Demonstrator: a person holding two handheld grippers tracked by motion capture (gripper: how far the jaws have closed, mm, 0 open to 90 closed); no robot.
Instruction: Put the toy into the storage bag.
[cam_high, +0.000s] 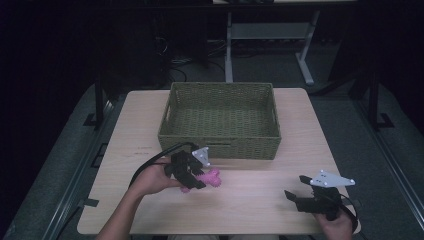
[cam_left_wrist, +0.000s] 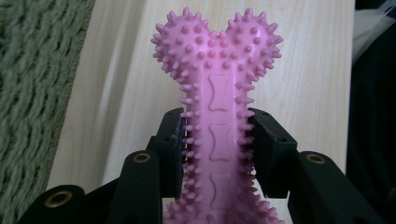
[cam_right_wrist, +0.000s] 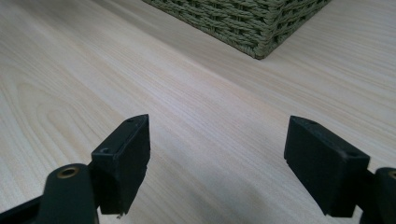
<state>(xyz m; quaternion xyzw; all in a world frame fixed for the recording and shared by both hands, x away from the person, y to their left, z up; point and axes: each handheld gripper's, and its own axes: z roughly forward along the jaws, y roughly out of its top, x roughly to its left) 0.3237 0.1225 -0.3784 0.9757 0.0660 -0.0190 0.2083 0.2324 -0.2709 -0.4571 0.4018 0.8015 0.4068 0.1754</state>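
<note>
A pink spiky bone-shaped chew toy (cam_left_wrist: 217, 88) is clamped by its shaft between the two black jaws of my left gripper (cam_left_wrist: 215, 140). In the high view the left gripper (cam_high: 196, 176) holds the pink toy (cam_high: 212, 178) just above the wooden table (cam_high: 250, 200), a little in front of the green wicker basket (cam_high: 220, 117). My right gripper (cam_high: 296, 189) rests low at the table's front right, open, with bare wood between its jaws. The right gripper view shows that open right gripper (cam_right_wrist: 217, 161) and a corner of the basket (cam_right_wrist: 243, 23) beyond it.
The basket stands at the table's far middle, and no contents show in it. The table's right edge (cam_left_wrist: 348, 84) runs close beside the toy in the left gripper view. Dark floor and table legs (cam_high: 229, 45) lie behind.
</note>
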